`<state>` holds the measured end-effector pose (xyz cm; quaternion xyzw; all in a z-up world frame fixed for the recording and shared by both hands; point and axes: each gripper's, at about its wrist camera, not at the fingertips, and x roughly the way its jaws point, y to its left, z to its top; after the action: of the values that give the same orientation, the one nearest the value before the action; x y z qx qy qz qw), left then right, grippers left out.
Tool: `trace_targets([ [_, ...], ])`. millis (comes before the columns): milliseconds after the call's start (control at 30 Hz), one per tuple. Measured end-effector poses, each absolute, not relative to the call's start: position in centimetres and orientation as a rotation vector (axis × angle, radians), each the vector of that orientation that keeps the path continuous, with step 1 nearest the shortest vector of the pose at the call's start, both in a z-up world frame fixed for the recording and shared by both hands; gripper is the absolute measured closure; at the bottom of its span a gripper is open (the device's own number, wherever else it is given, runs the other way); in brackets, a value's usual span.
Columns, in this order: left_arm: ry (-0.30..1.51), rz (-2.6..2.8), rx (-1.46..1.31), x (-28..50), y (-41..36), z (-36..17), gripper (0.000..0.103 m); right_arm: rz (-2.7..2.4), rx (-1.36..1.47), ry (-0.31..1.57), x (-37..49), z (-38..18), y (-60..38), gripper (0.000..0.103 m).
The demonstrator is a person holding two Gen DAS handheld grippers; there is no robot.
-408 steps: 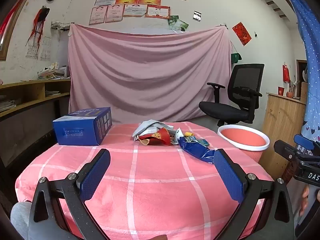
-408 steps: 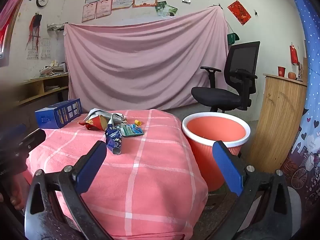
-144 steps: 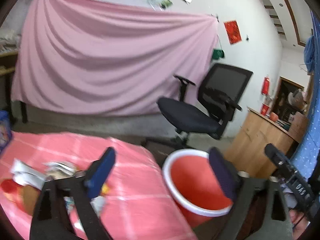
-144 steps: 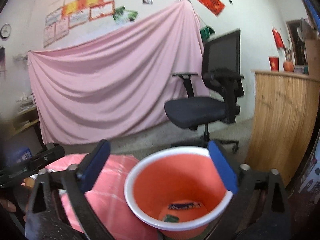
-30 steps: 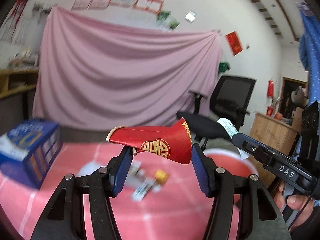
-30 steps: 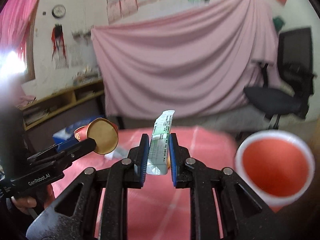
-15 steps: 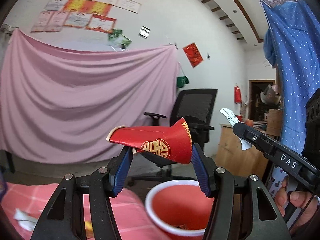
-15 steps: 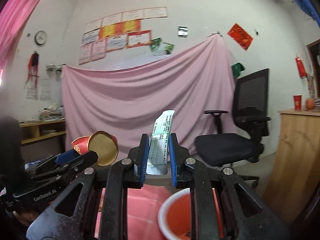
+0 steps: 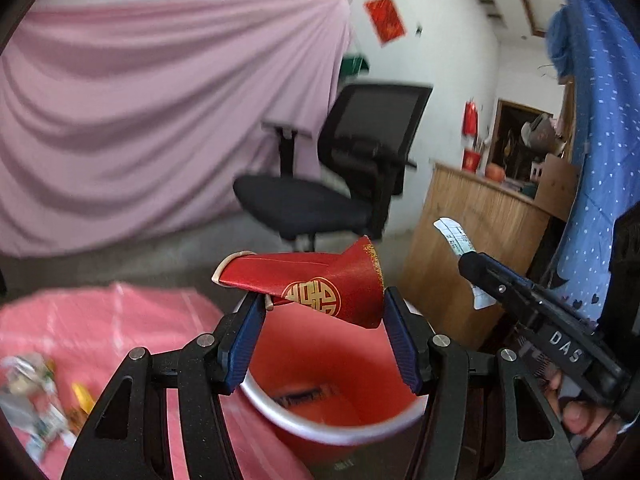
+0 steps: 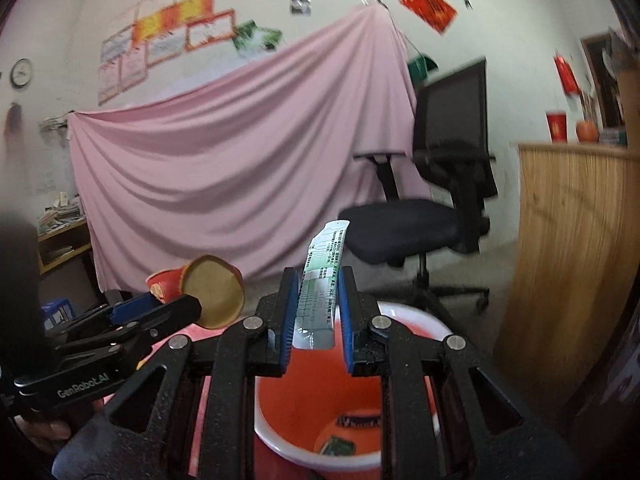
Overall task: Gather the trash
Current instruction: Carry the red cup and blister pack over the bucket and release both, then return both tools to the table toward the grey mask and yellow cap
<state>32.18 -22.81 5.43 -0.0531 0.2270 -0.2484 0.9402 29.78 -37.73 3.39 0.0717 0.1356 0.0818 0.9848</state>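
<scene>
Left gripper [image 9: 320, 312] pinches a crushed red paper cup [image 9: 308, 284] and right gripper [image 10: 316, 312] clamps a green-printed wrapper [image 10: 320, 284], both right above the orange bin [image 10: 416, 444] (a couple of wrappers inside). Farther back, scraps [image 9: 36, 396] on the pink tablecloth [image 9: 104, 320] are left, so I'd guess it's past halfway.

My left gripper [image 9: 320, 334] clamps a crushed red paper cup [image 9: 306, 286] above the orange bin [image 9: 332, 430]; right gripper [image 9: 478, 266] beside, pinching a paper slip [image 9: 456, 240].
</scene>
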Motion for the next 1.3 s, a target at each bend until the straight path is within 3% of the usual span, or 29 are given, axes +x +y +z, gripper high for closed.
trace_targets([
  [333,0.614,-0.494,-0.14,34.3,-23.7,4.1,0.049,0.121,0.21,0.424,31.6,-0.8,-40.2,0.062],
  [800,0.669,-0.451,-0.148,34.0,-22.5,2.9,0.048,0.112,0.227,0.464,32.0,-1.0,-40.7,0.059],
  [1100,0.55,-0.405,-0.19,31.5,-19.2,5.2,0.039,0.114,0.199,0.395,30.3,1.9,-39.4,0.04],
  [1233,0.483,-0.365,-0.215,30.0,-16.5,6.7,0.027,0.125,0.184,0.346,29.4,3.8,-38.1,0.029],
  [1300,0.447,-0.346,-0.224,29.2,-15.2,7.4,0.026,0.13,0.178,0.324,29.1,4.5,-37.4,0.023],
])
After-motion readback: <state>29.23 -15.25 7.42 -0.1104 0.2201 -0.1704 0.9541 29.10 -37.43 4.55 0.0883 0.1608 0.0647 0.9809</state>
